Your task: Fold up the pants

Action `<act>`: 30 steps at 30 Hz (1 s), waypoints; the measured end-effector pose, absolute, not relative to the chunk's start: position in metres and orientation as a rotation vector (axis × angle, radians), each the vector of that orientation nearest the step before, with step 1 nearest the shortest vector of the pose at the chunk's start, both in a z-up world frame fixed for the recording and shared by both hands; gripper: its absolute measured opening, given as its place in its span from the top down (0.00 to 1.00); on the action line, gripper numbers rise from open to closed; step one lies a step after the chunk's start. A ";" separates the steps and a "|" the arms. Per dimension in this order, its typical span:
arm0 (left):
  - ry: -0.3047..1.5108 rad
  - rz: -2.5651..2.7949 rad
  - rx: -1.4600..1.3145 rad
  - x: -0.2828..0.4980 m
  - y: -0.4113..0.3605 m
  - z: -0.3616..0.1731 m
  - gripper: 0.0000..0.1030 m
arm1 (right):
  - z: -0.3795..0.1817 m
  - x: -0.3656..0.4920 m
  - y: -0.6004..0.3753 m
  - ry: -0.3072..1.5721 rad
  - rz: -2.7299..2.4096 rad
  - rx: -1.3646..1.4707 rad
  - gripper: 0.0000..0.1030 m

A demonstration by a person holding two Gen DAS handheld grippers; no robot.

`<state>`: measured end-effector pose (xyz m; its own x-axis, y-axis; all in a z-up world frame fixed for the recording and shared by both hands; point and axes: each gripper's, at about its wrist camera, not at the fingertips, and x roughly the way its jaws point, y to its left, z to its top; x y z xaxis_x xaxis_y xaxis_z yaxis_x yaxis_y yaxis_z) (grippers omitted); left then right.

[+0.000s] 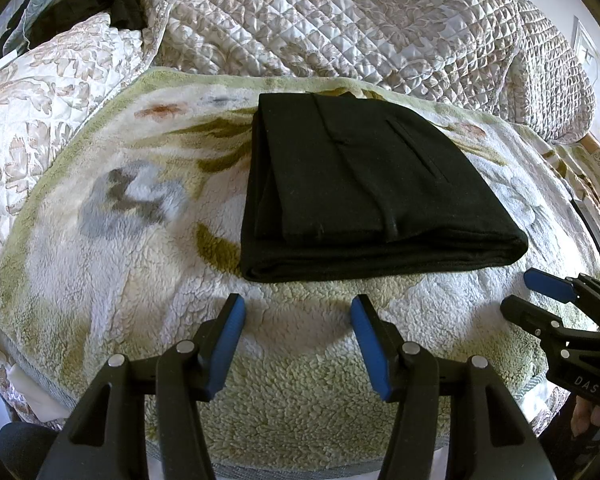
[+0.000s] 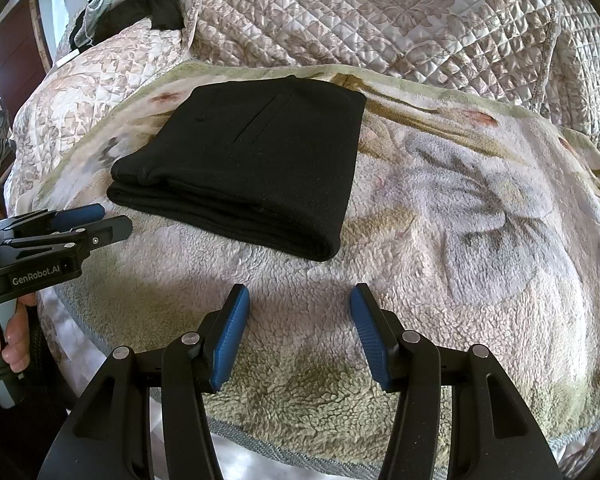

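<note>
The black pants [image 1: 364, 188] lie folded into a compact rectangle on a fluffy floral blanket [image 1: 140, 240]; they also show in the right wrist view [image 2: 252, 168], with a pocket slit on top. My left gripper [image 1: 298, 308] is open and empty, just short of the pants' near edge. My right gripper [image 2: 300, 300] is open and empty, hovering over the blanket [image 2: 460, 240] in front of the pants' right corner. Each gripper shows in the other's view: the right one at the right edge [image 1: 536, 292], the left one at the left edge [image 2: 104, 220].
A quilted beige bedspread [image 1: 340, 20] is bunched behind the blanket. Other dark clothes [image 2: 148, 8] lie at the back left. A dark flat strip [image 1: 592, 228] lies past the blanket's right edge. A hand [image 2: 8, 332] holds the left gripper's handle.
</note>
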<state>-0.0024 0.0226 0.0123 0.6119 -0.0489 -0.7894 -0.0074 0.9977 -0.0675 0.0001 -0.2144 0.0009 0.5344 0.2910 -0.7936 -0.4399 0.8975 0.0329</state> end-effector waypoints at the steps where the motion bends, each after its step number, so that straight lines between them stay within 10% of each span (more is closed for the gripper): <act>1: 0.912 -0.025 -0.066 -0.002 0.023 0.012 0.43 | 0.001 0.000 -0.215 0.908 0.438 -0.179 0.48; 30: 0.925 -0.024 -0.052 -0.001 0.022 0.008 0.42 | 0.001 0.000 -0.215 0.907 0.437 -0.178 0.48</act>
